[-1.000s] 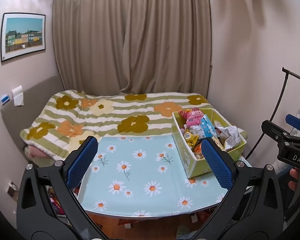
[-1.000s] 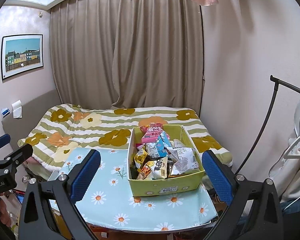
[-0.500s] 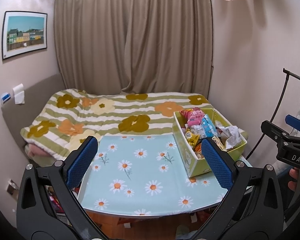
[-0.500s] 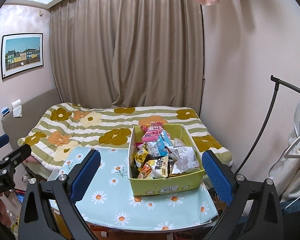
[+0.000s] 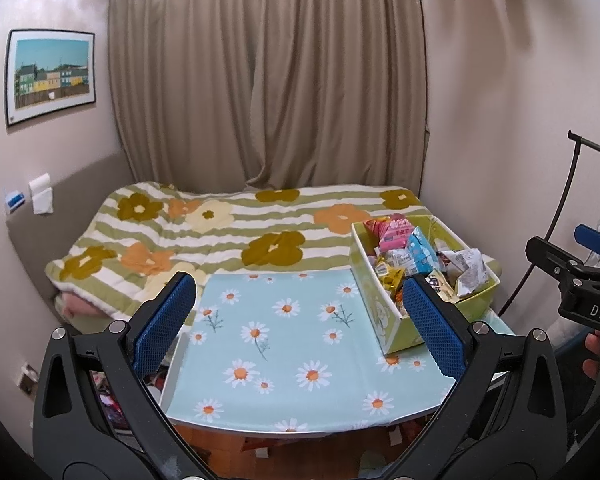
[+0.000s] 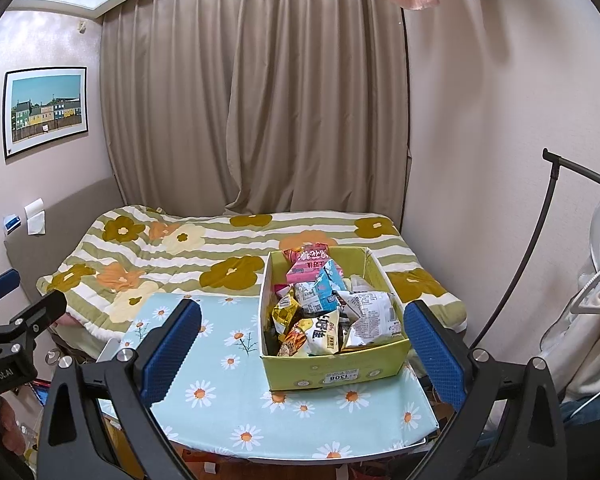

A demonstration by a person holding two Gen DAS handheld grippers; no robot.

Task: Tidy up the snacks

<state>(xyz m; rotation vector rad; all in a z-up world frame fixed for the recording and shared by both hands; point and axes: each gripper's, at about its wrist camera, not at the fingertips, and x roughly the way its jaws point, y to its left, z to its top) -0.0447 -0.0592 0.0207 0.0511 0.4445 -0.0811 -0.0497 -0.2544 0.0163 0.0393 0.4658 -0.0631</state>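
— Nearest first?
— Left gripper (image 5: 298, 292) and right gripper (image 6: 302, 312), blue-padded fingers (image 5: 164, 320) spread wide on each. Nothing between them. Held short of the near edge of the surface (image 6: 220, 392).

— And between the fingers, further out?
— Daisy-print cloth, bare ahead of the left pair. Ahead of the right pair, leaning toward its right finger, a yellow-green box (image 6: 332, 368) standing on that cloth. Well beyond the right fingertip in the left view.

— Contents?
— Snacks (image 6: 328, 320), heaped loose inside and nowhere else on the cloth. Could be gathered already, or waiting to be sorted out; impossible to say which.

— Handling?
— Light, by the look of it. Foil and plastic packets, soft, crinkly, probably slick, likely to crush or slide if squeezed across the puffed middle. Better pinched at a flat sealed edge, such as the top of the white bag (image 6: 370, 312) toward the right finger. Stiffer: the pink carton (image 6: 310, 268) and blue carton (image 6: 328, 288) standing at the back, firm enough to be taken across their flat sides. The box itself thin card, likely to flex if lifted by one wall.

— Past the box?
— A bed (image 6: 220, 248) under a striped flowered cover, then a drawn beige curtain (image 6: 260, 120) farthest off.
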